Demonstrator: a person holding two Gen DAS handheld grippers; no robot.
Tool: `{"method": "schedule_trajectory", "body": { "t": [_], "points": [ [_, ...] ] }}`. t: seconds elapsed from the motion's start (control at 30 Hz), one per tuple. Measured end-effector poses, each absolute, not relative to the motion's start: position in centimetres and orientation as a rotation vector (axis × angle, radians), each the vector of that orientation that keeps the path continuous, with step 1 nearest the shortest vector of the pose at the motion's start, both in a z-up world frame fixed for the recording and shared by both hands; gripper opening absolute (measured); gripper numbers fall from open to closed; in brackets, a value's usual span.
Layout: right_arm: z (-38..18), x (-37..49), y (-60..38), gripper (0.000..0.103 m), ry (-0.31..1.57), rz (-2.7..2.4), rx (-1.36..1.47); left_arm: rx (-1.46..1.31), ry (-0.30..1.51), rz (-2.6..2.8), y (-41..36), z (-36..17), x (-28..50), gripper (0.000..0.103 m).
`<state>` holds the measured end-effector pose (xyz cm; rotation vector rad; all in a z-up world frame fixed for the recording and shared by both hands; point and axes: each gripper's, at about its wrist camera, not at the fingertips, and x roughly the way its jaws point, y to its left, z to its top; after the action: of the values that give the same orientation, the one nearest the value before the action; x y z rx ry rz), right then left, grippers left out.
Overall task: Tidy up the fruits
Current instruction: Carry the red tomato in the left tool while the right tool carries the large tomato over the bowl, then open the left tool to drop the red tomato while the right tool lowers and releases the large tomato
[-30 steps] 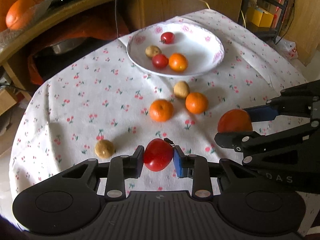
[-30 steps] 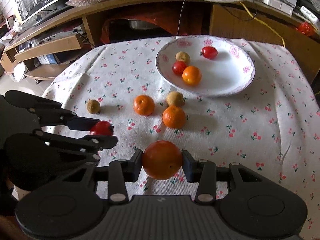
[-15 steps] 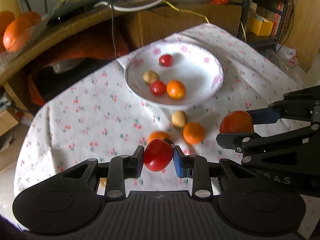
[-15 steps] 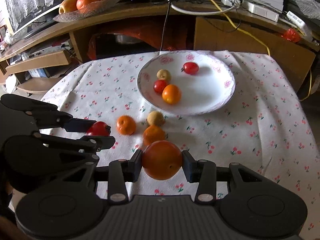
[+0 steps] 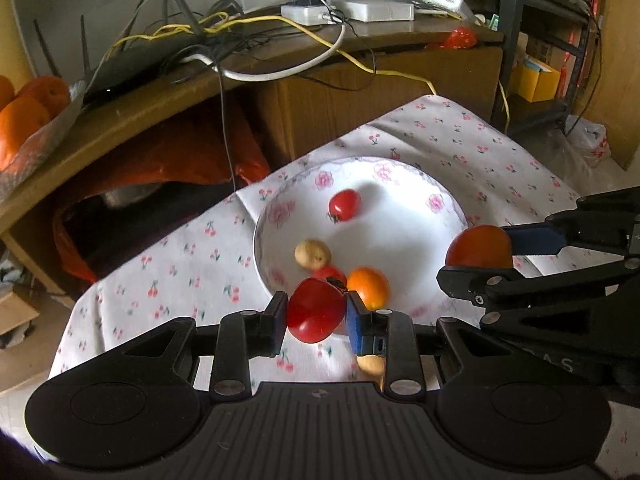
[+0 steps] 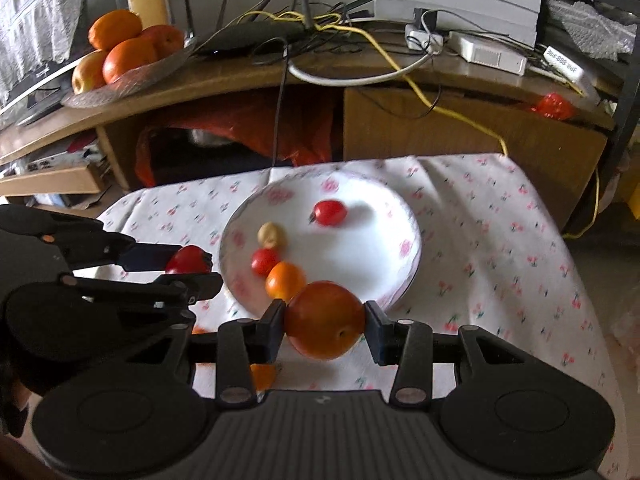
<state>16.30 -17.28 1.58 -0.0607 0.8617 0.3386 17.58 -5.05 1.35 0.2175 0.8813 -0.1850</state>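
My left gripper (image 5: 316,312) is shut on a red tomato (image 5: 314,310) and holds it above the near rim of the white flowered plate (image 5: 440,208). My right gripper (image 6: 325,322) is shut on a large orange-red tomato (image 6: 324,320) at the plate's (image 6: 384,200) near edge. The plate holds a small red tomato (image 5: 344,205), a tan fruit (image 5: 312,254), another red tomato (image 6: 264,261) and an orange (image 5: 369,287). The right gripper with its tomato (image 5: 478,246) shows in the left wrist view; the left gripper with its tomato (image 6: 188,259) shows in the right wrist view.
The plate lies on a cherry-print tablecloth (image 5: 180,264). A tan fruit (image 5: 370,364) and an orange (image 6: 262,376) lie on the cloth under the grippers. Behind is a wooden desk (image 6: 240,80) with cables and a tray of oranges (image 6: 124,52).
Both grippers have moved forward and up toward the plate with their tomatoes. The loose fruits on the cloth have slipped beneath the grippers and mostly out of sight.
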Motion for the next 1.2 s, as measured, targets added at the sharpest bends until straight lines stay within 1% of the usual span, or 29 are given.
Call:
{"method": "schedule_trajectory", "body": {
  "t": [0.47,1.2],
  "points": [
    [0.0,22.2,-17.9,0.041,0.861,0.326,-0.039,0.192,0.904,-0.172,-5.2,0.2,22.1,0.037],
    [-1.9,24.2,-17.4,0.042,0.905,0.312,0.002,0.155,0.952,-0.143,-4.7,-1.2,24.0,0.037]
  ]
}}
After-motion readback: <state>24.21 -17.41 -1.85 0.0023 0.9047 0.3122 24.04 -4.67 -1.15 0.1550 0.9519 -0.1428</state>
